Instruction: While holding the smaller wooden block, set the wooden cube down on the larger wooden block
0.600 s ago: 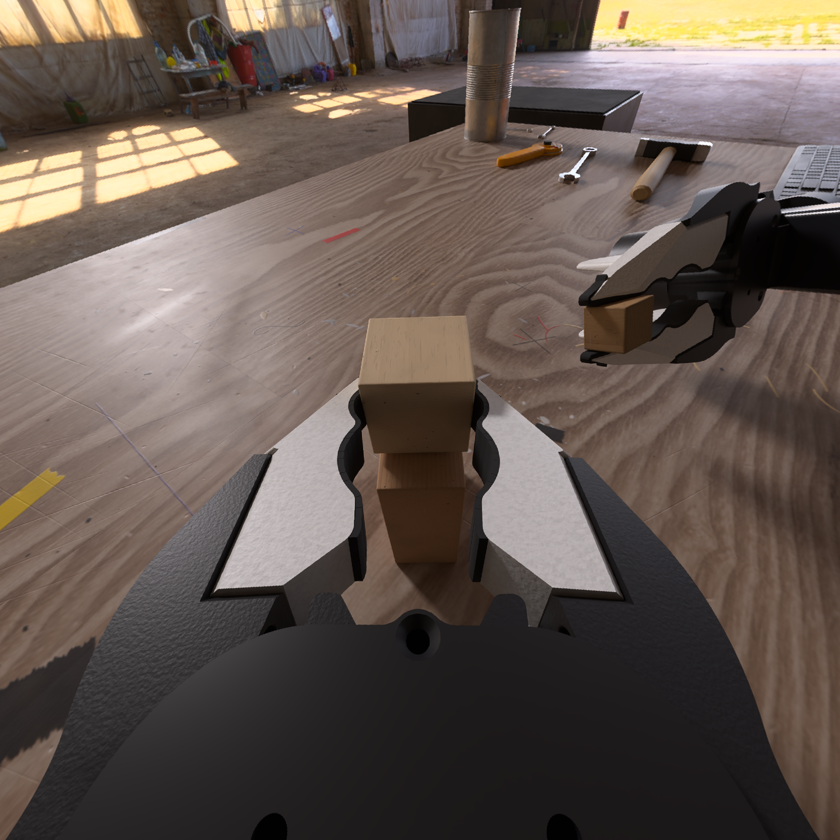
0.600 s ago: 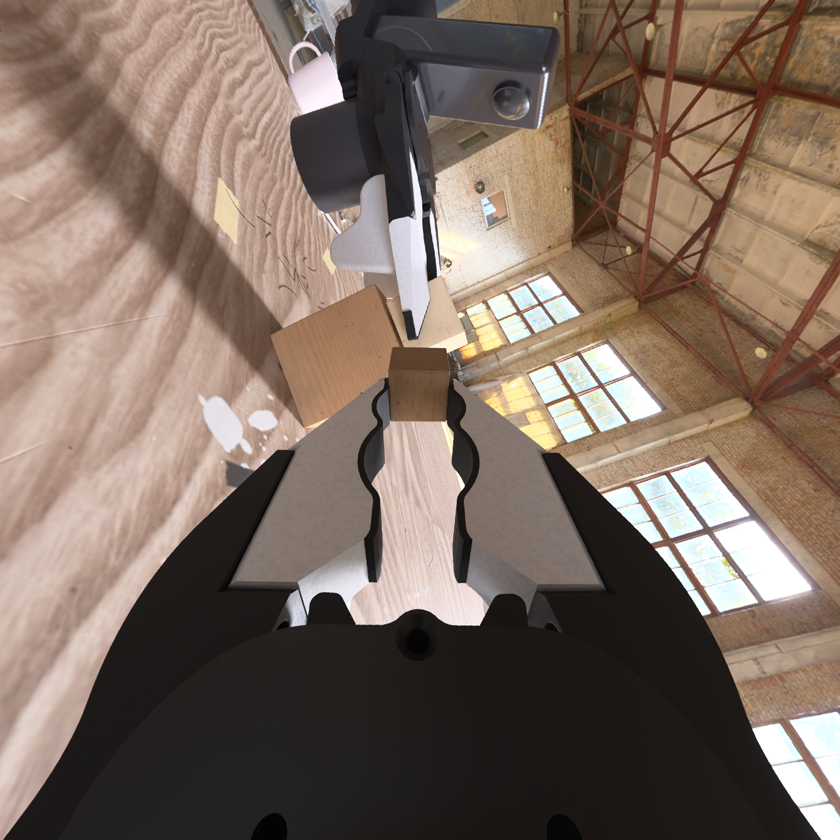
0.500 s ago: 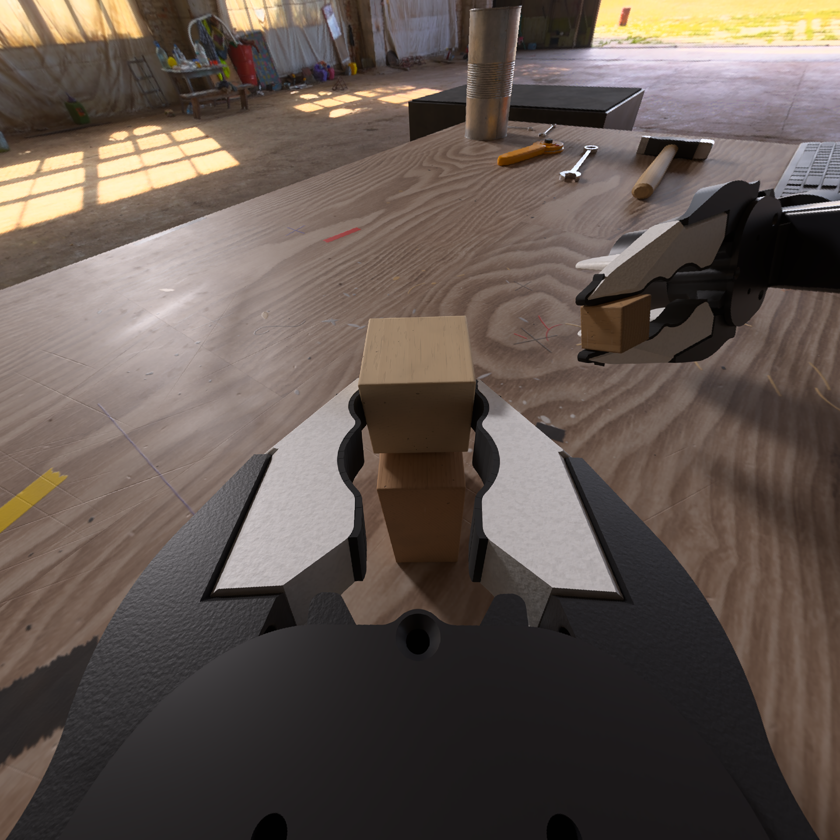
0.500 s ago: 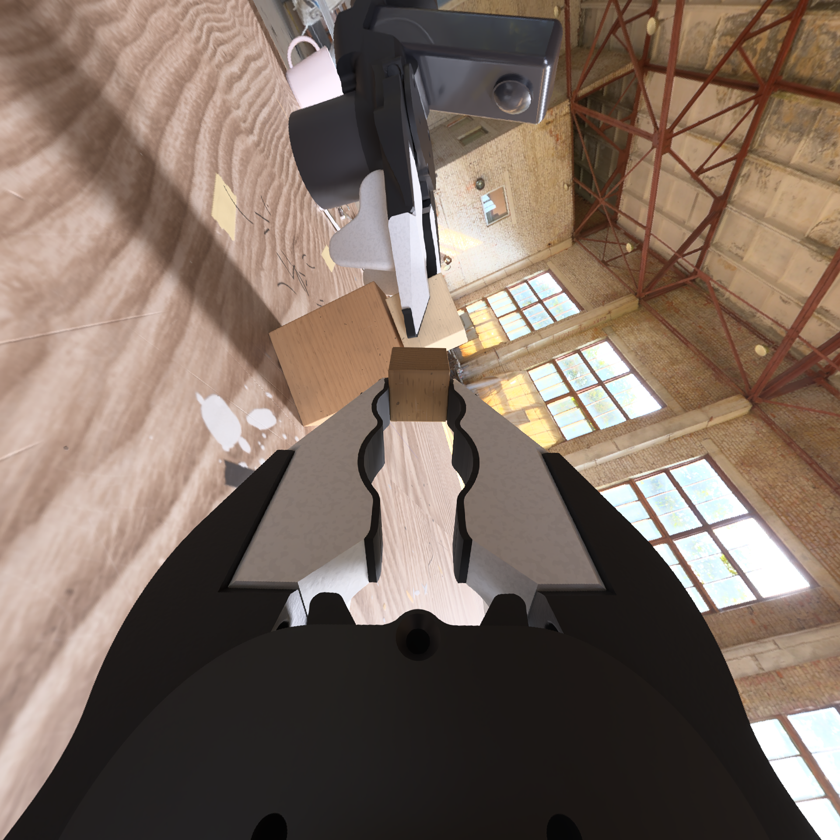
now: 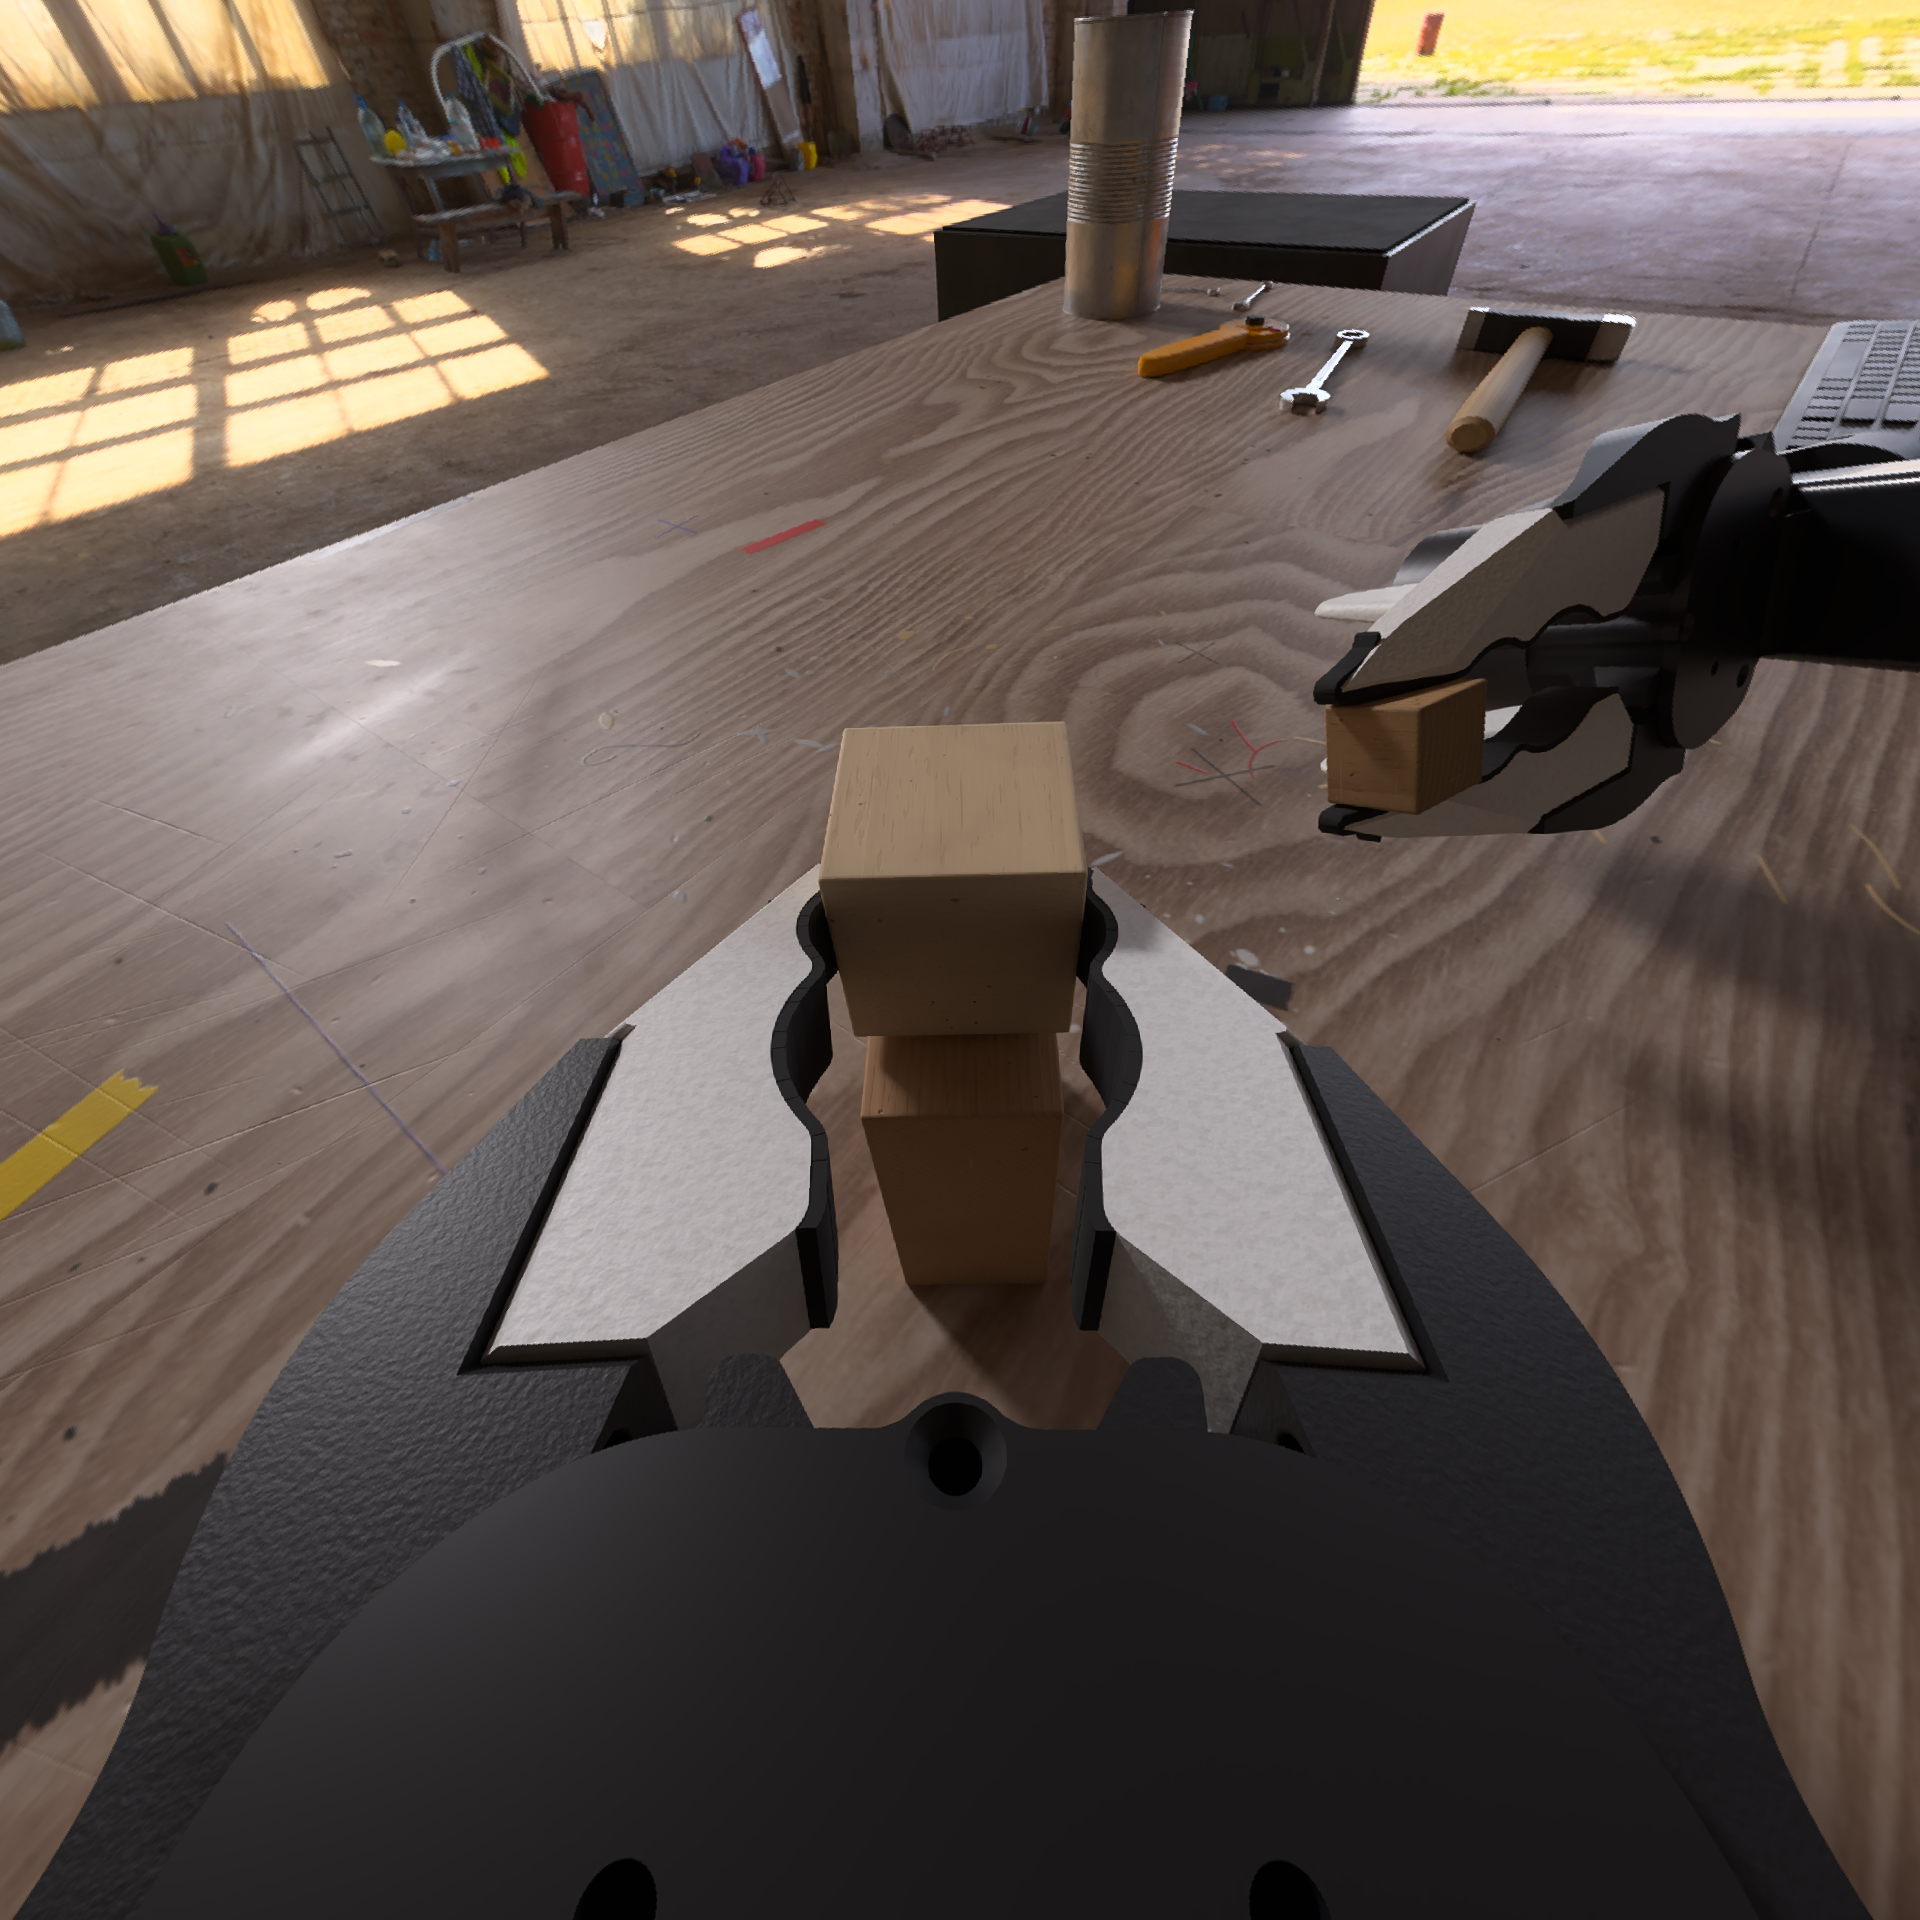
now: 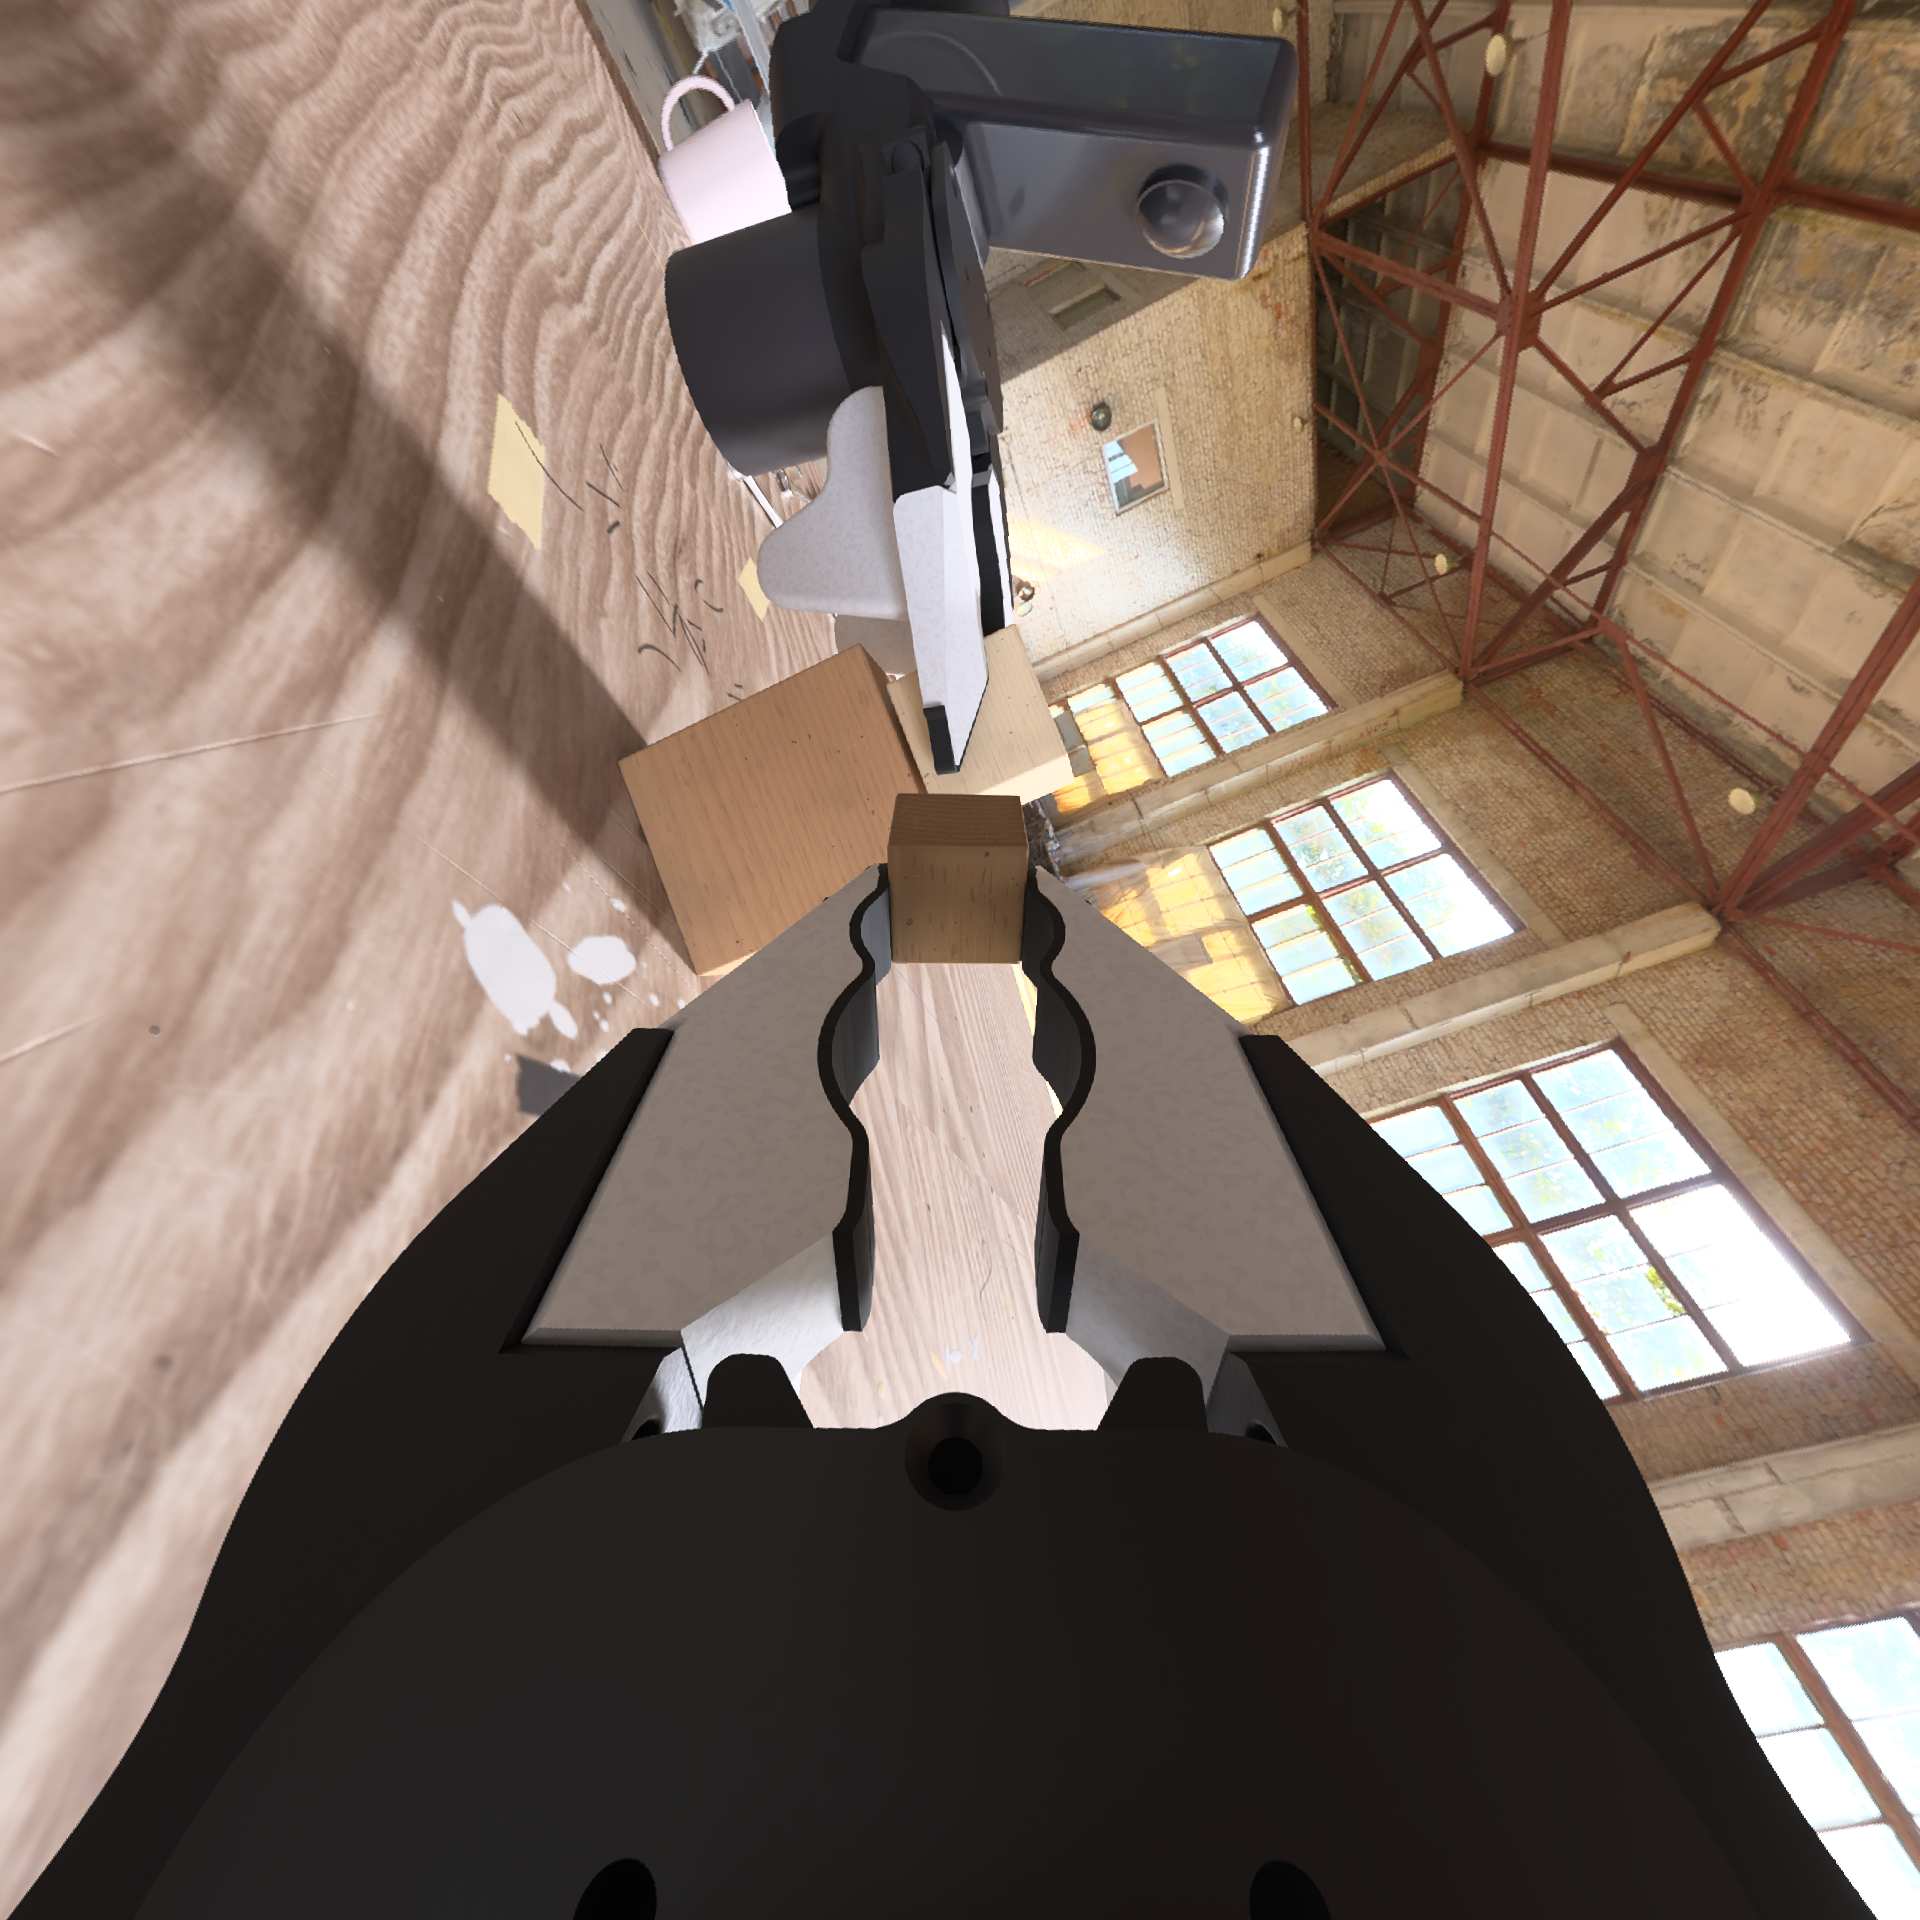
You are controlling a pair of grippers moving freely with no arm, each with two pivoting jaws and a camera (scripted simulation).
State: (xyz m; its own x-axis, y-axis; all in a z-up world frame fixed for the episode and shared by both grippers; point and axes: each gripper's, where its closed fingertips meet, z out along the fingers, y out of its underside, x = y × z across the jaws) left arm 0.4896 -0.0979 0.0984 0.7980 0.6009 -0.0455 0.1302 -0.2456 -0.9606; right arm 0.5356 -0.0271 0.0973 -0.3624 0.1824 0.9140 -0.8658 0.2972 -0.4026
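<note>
In the left wrist view my left gripper (image 5: 956, 914) is shut on the pale wooden cube (image 5: 951, 831). The cube's underside meets the top of the darker, larger wooden block (image 5: 961, 1174), which stands upright on the table between my fingers. My right gripper (image 5: 1340, 756) hovers to the right, above the table, shut on the smaller wooden block (image 5: 1403, 753). The rolled right wrist view shows the right gripper (image 6: 956, 894) holding the smaller block (image 6: 956, 878). Beyond it are the larger block (image 6: 769, 810), the cube (image 6: 1023, 717) and the left gripper (image 6: 951, 727).
At the far end of the plywood table (image 5: 520, 831) are a metal can (image 5: 1127, 156), an orange-handled tool (image 5: 1210, 348), a wrench (image 5: 1320, 369), a hammer (image 5: 1507, 379) and a keyboard (image 5: 1870, 384). A pink mug (image 6: 722, 171) stands beyond the left gripper. The table's edge runs along the left.
</note>
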